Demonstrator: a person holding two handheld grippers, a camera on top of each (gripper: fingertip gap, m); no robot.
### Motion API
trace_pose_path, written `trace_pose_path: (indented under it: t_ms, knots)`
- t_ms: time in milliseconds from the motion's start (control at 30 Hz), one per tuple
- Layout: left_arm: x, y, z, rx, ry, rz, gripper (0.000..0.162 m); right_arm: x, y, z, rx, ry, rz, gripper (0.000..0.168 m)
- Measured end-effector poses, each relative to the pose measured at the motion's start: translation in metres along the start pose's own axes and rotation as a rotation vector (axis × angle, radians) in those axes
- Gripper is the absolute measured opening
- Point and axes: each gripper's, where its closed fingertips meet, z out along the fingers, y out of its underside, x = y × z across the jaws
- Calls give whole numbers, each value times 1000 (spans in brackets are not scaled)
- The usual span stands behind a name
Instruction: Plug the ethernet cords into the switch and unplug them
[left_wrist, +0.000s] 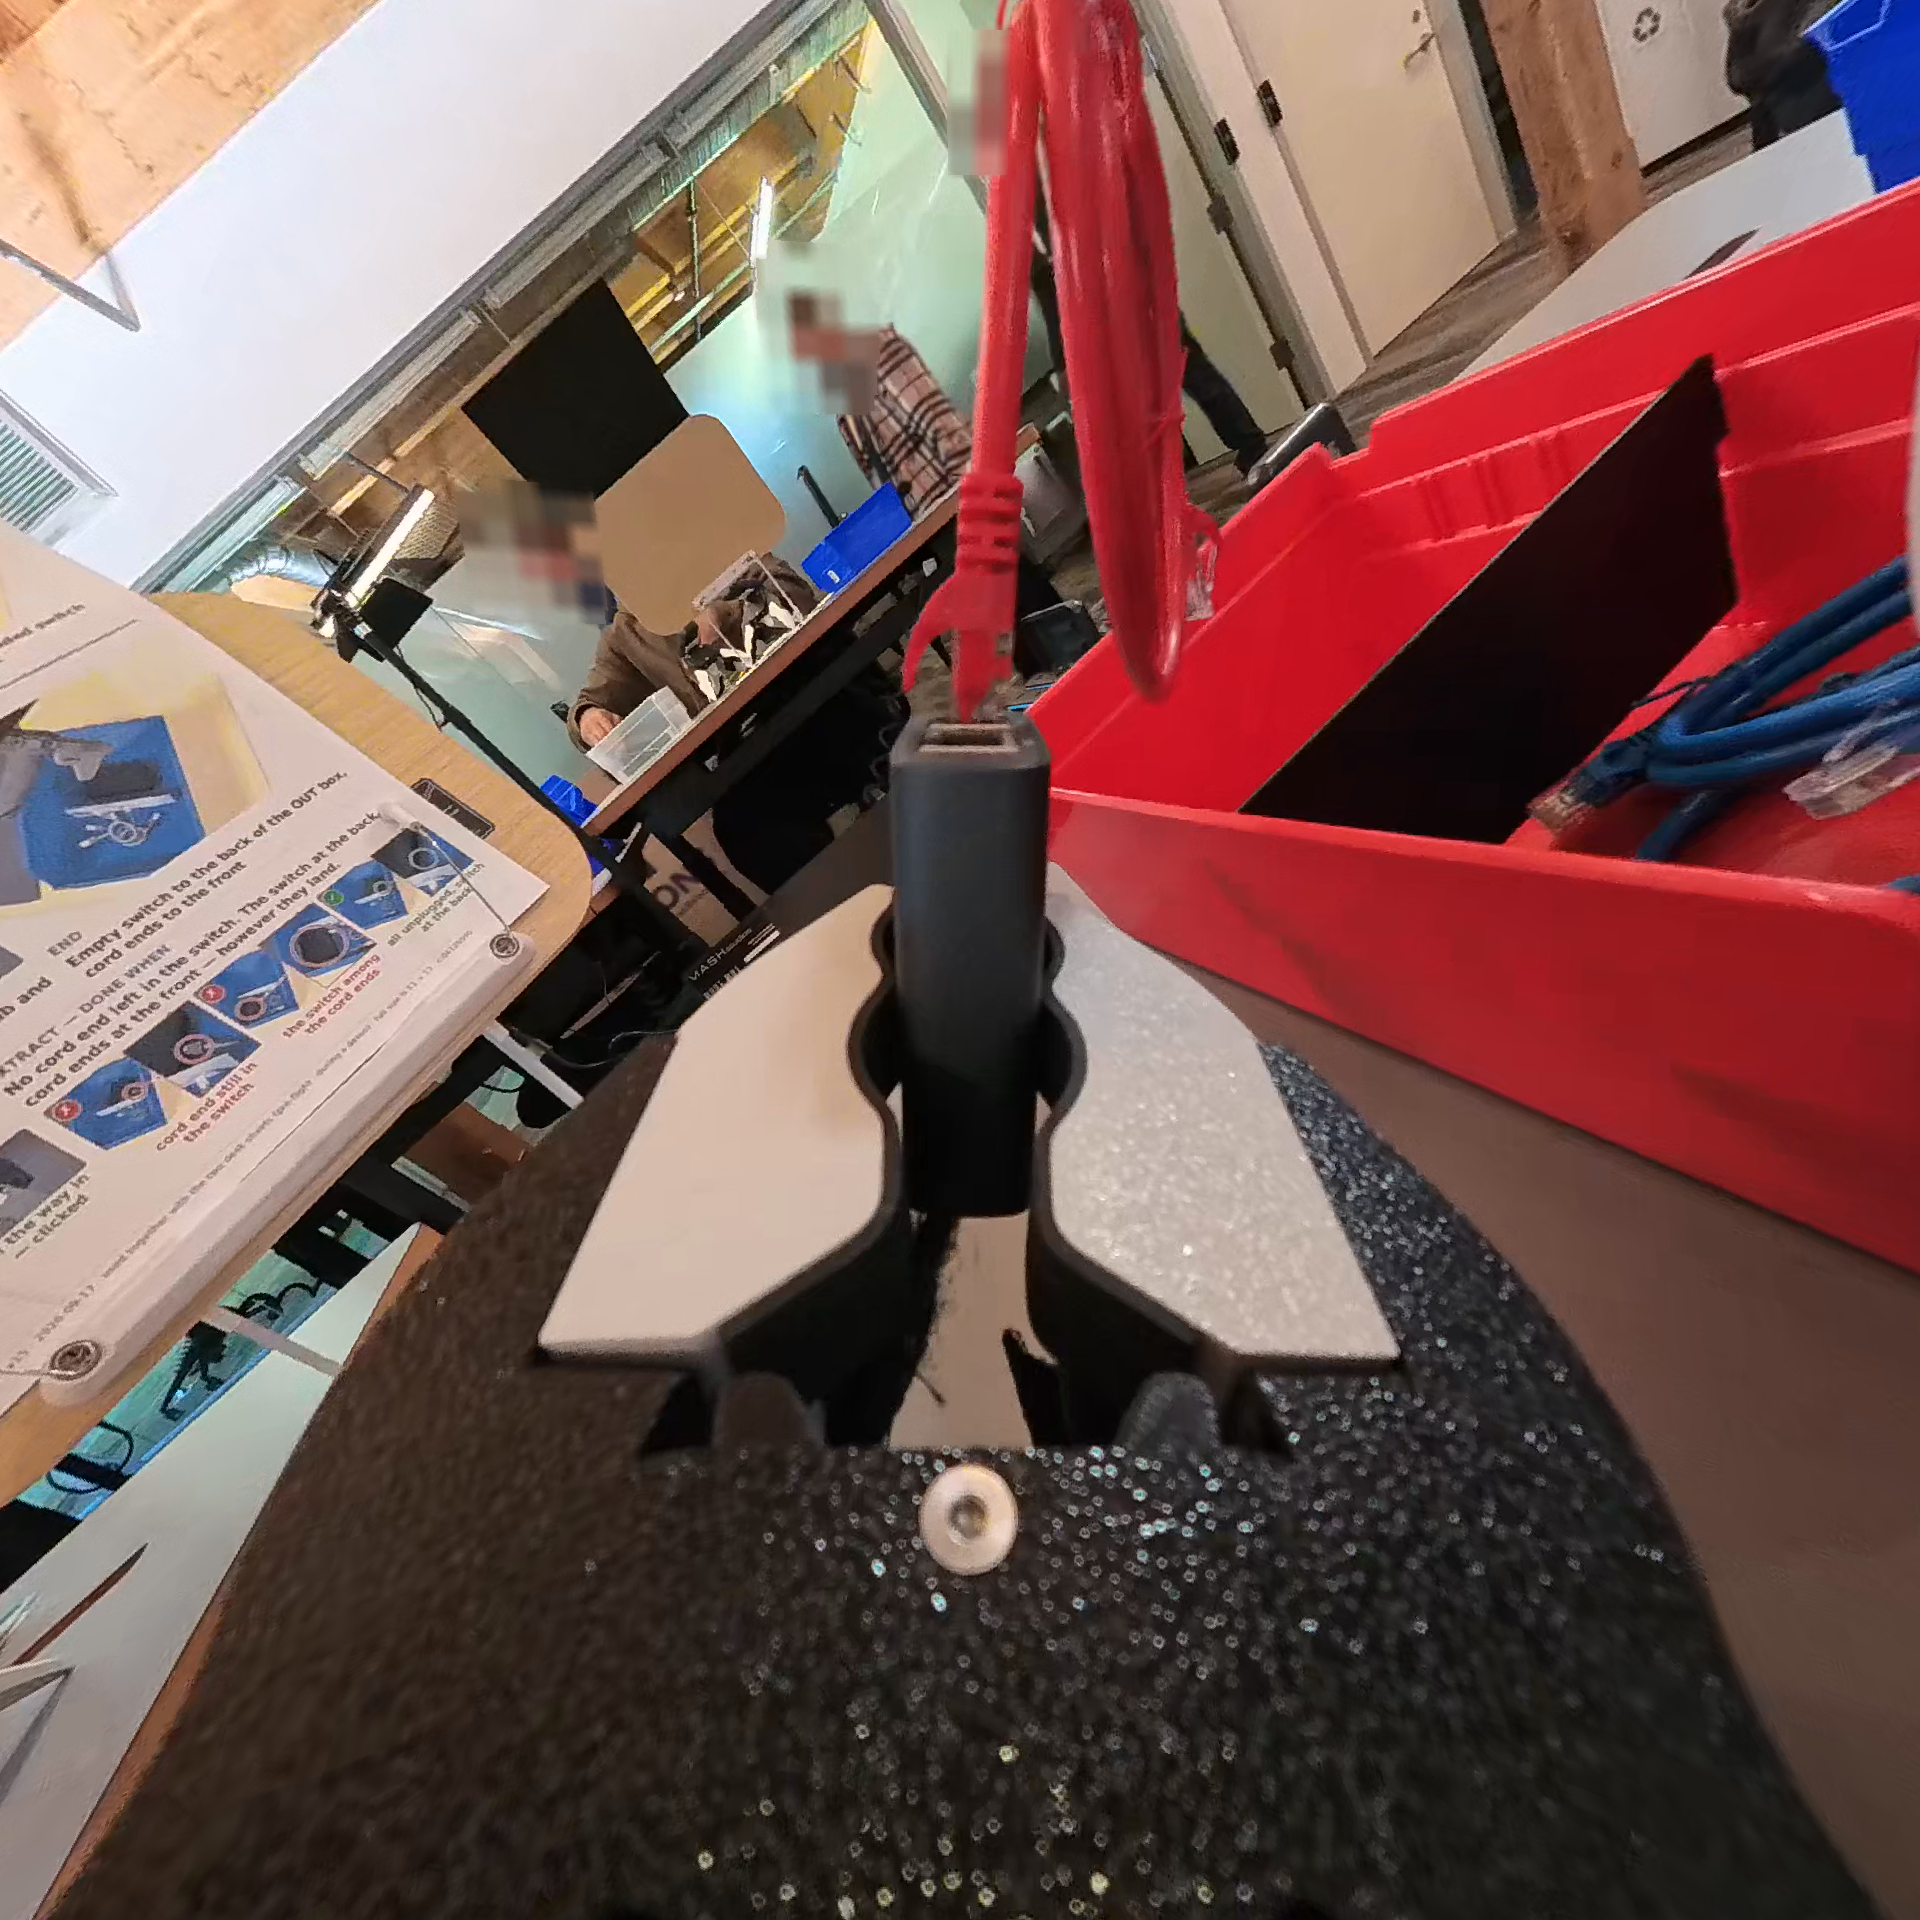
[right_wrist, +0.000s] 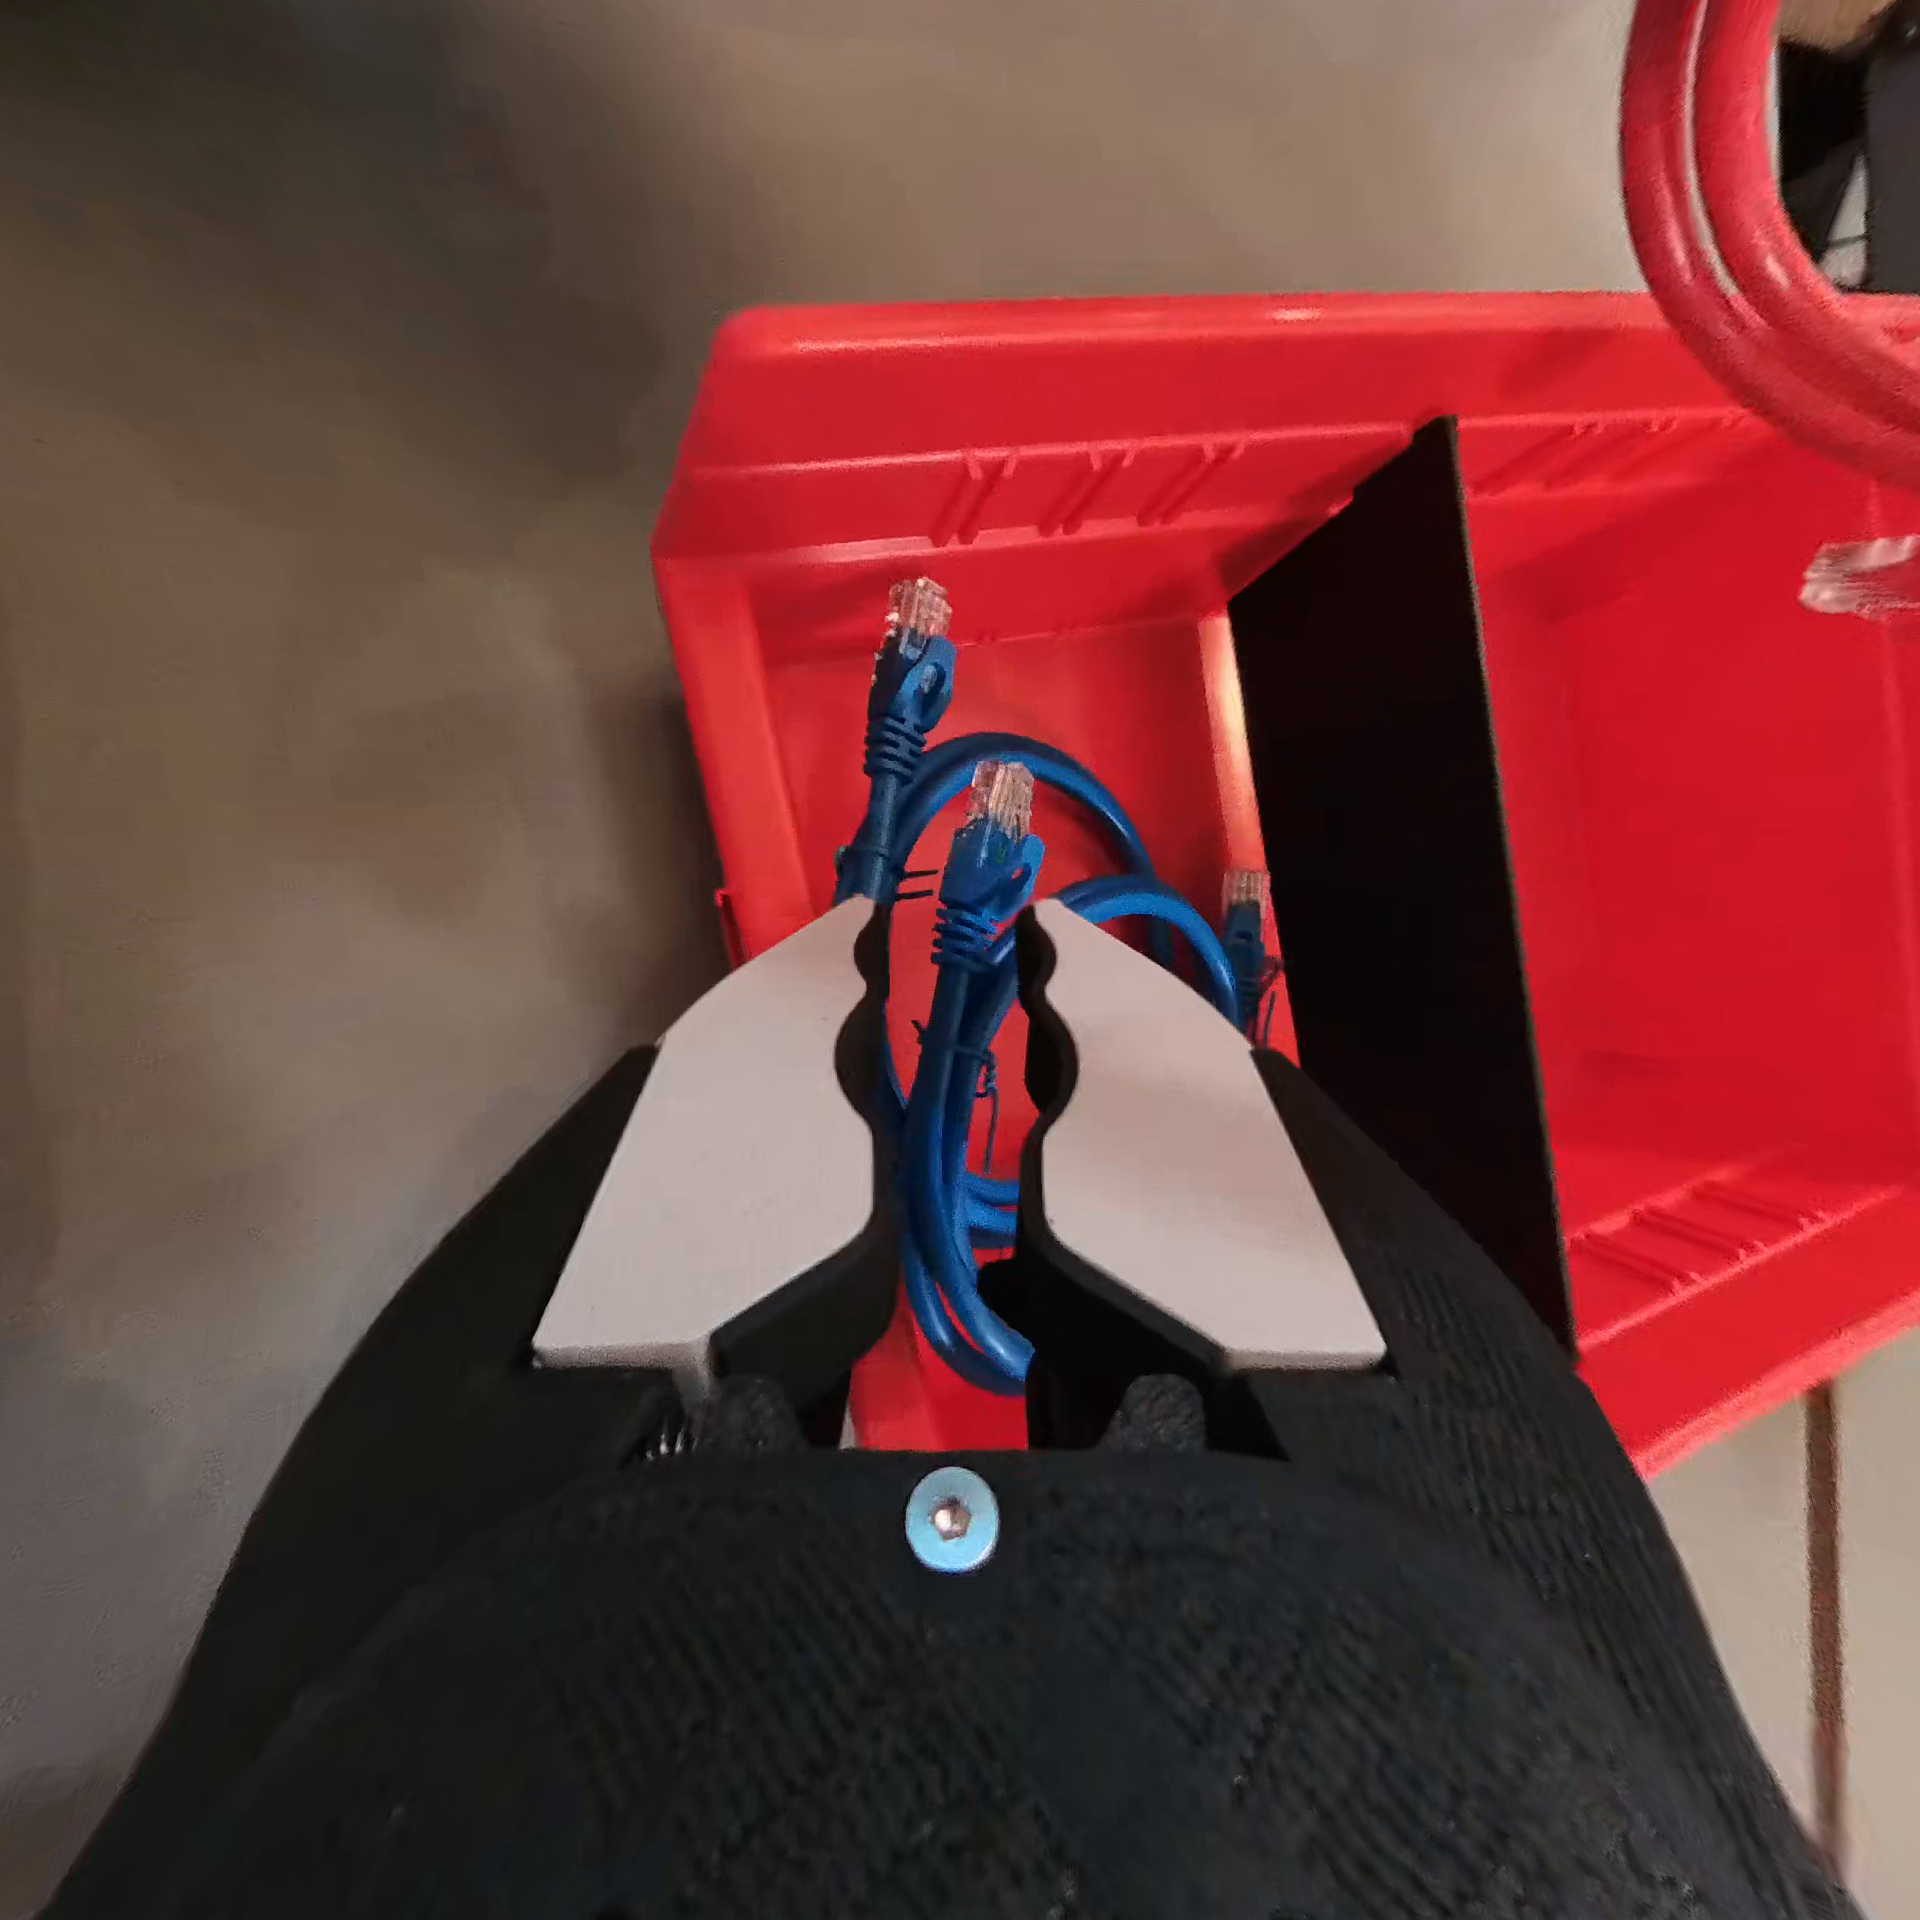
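Leftmost in the left wrist view, a printed sheet (left_wrist: 208, 935) with pictures lies on a wooden table (left_wrist: 540, 831). Next, the left gripper (left_wrist: 966, 925) has its fingers pressed against the sides of a slim black box (left_wrist: 971, 935), holding it upright with its port end away from the camera. A red cable (left_wrist: 997, 416) is plugged into that port and hangs with its coil (left_wrist: 1127, 364) just beside it. To the right sits a red bin (left_wrist: 1455, 935) split by a black divider (left_wrist: 1507, 623), with blue cables (left_wrist: 1766, 727) in the nearer compartment.

Over in the right wrist view, the right gripper (right_wrist: 951, 914) pinches a bundled blue cable (right_wrist: 956, 1091) between its fingers, one clear plug (right_wrist: 1000, 795) sticking out past the tips. It hangs over the left compartment of the red bin (right_wrist: 1039, 416), where another plug (right_wrist: 917, 608) and more blue loops lie against the black divider (right_wrist: 1382, 831). The right compartment holds only a clear plug (right_wrist: 1860, 577) at the edge. Red cable loops (right_wrist: 1714, 208) cross the upper right corner.
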Motion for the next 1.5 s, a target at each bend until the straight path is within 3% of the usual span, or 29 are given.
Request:
trace_pose_path:
  t_ms: [567, 833, 1100, 1500]
  knots:
    - [1, -2, 0, 5, 27, -24, 21, 1, 12, 3, -151, 19, -141, 9]
    - [3, 1, 1, -14, 39, -34, 21, 24, -7, -19, 3, 248, -163, 6]
    - [5, 10, 4, -73, 34, -21, 21, 33, -29, -45, 52, 488, -270, 6]
    - [-1, 19, 6, -103, 24, -79, 21, 28, -23, -69, 63, 528, -253, 5]
